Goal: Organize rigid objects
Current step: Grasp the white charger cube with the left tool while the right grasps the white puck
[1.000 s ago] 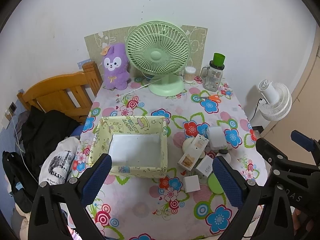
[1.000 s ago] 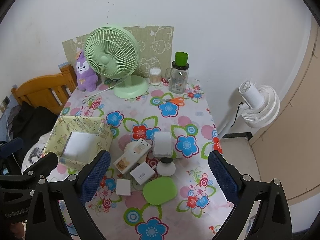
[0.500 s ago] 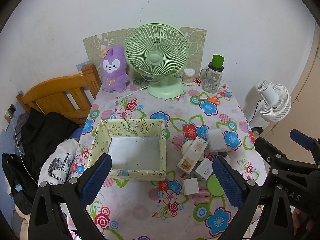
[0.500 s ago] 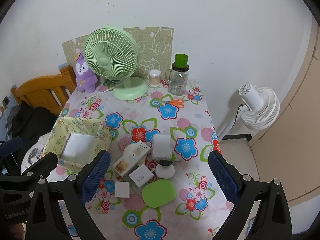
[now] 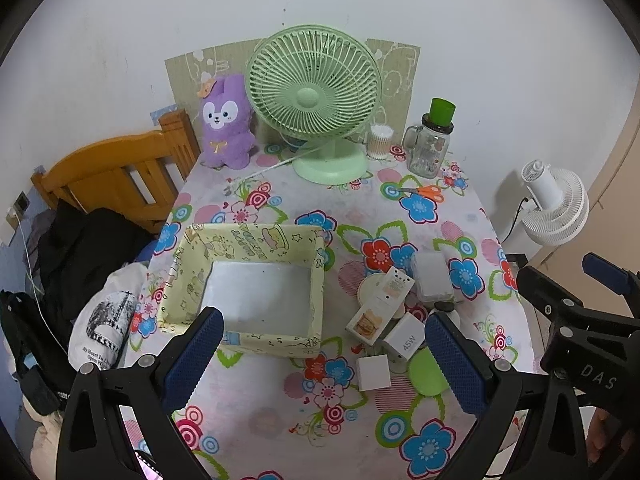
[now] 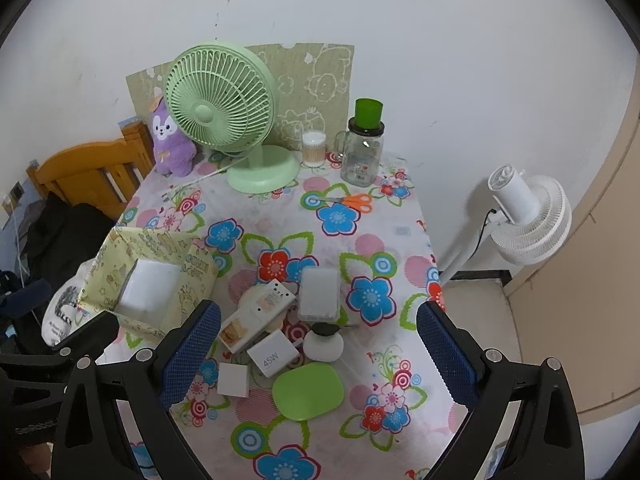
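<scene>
- Left gripper [image 5: 324, 354]: held above near edge of table, jaws spread wide, nothing gripped.
- Right gripper [image 6: 318, 350]: also held high, jaws wide apart, nothing between the blue pads [image 6: 188, 350].
- Yellow fabric box [image 5: 244, 276]: sat on left side of floral tablecloth [image 5: 344, 432], open top, white base seen, nothing inside.
- Rigid items clustered just right of box, all on the cloth:
- Long white carton [image 6: 256, 316] w/ food print, laid tilted over a round cream tin [image 6: 250, 300].
- Clear lidded container [image 6: 319, 292] just right of carton.
- White 45W charger [image 6: 274, 354] in front of carton, touching or nearly so.
- Small white cube [image 6: 234, 379] left of green oval case [image 6: 308, 391], nearest the cam.
- White round item w/ dark cap [image 6: 324, 342] between charger & container.
- Back of table: green desk fan [image 5: 314, 94], purple plush [image 5: 226, 122], cotton-swab tub [image 5: 380, 142], glass jar w/ green lid [image 5: 430, 148], orange scissors [image 6: 352, 201].
- White floor fan [image 6: 524, 216] seen off table, right side; wooden bed frame [image 5: 112, 172] to the left.
</scene>
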The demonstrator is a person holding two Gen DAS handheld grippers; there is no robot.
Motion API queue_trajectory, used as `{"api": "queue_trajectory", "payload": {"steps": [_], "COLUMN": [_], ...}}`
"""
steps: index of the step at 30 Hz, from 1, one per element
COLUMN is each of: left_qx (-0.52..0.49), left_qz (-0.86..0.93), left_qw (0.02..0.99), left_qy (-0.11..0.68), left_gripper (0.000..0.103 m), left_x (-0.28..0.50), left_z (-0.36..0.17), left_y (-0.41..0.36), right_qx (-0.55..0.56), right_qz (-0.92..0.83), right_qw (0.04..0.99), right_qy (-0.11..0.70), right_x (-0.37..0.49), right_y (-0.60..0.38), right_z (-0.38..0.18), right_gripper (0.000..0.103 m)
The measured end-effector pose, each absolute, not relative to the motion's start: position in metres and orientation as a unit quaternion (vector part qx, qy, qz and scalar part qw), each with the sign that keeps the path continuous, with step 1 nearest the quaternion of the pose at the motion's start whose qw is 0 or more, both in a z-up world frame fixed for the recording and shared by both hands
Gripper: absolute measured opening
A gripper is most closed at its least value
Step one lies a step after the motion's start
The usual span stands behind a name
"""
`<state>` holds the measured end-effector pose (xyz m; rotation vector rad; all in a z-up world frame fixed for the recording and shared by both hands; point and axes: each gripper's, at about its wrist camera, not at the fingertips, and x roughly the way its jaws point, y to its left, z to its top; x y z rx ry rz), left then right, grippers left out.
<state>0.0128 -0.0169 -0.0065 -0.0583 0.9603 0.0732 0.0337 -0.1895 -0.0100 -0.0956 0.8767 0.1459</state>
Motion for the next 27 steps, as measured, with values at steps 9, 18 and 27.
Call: {"api": "queue_trajectory", "payload": {"steps": [9, 18, 27], "left_qx": [-0.045, -0.034, -0.033], "left_qz": [0.018, 0.013, 0.017], "left_qw": [0.873, 0.857, 0.837], "left_qy": [0.486, 0.515, 0.546], "left_gripper": [0.102, 0.102, 0.102], "left_x": [0.019, 0.022, 0.028], "left_z": [-0.033, -0.071, -0.111], "left_y": [-0.027, -0.04, -0.05], "right_qx": [-0.057, -0.061, -0.062], "right_qz": [0.084, 0.085, 0.088], "right_qw": [0.892, 0.876, 0.865], "right_qy": [0.441, 0.47, 0.491], "right_x": [0.043, 0.051, 0.059], "right_y": [-0.198, -0.209, -0.217], "right_z": [-0.033, -0.067, -0.104], "right_gripper": [0.1, 0.1, 0.1]}}
